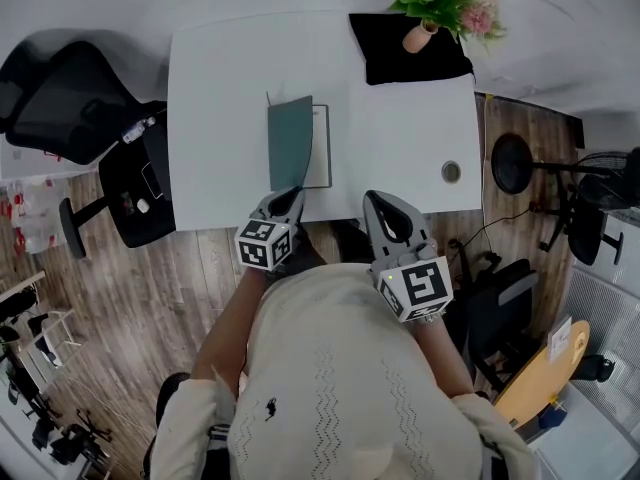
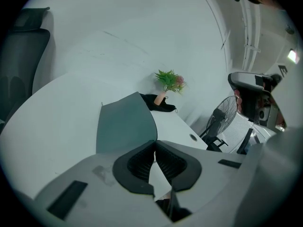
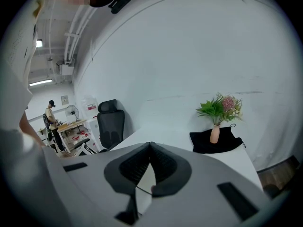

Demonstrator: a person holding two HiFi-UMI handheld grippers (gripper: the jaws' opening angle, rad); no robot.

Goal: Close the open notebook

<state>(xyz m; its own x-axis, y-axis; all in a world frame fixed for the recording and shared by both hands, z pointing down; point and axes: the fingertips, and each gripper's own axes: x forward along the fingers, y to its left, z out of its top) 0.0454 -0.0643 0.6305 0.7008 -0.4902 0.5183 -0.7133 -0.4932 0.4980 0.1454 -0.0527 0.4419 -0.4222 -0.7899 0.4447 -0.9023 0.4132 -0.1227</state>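
Note:
A notebook lies on the white table (image 1: pixel 220 118), near its front edge. Its dark green cover (image 1: pixel 290 143) is lifted partway and leans over the white page (image 1: pixel 321 148). My left gripper (image 1: pixel 289 198) sits at the cover's near lower edge, its jaws closed on that edge. In the left gripper view the cover (image 2: pixel 125 124) stands tilted just beyond the left gripper (image 2: pixel 155 142), whose tips pinch its corner. My right gripper (image 1: pixel 378 204) hovers at the table's front edge, right of the notebook. The right gripper (image 3: pixel 150 144) is shut with nothing in it.
A potted plant (image 1: pixel 440 3) stands on a black cloth (image 1: pixel 405 53) at the table's far right corner. A round cable grommet (image 1: pixel 452 172) is near the right edge. A black office chair (image 1: pixel 80 98) is left of the table, a fan (image 1: pixel 515 163) to the right.

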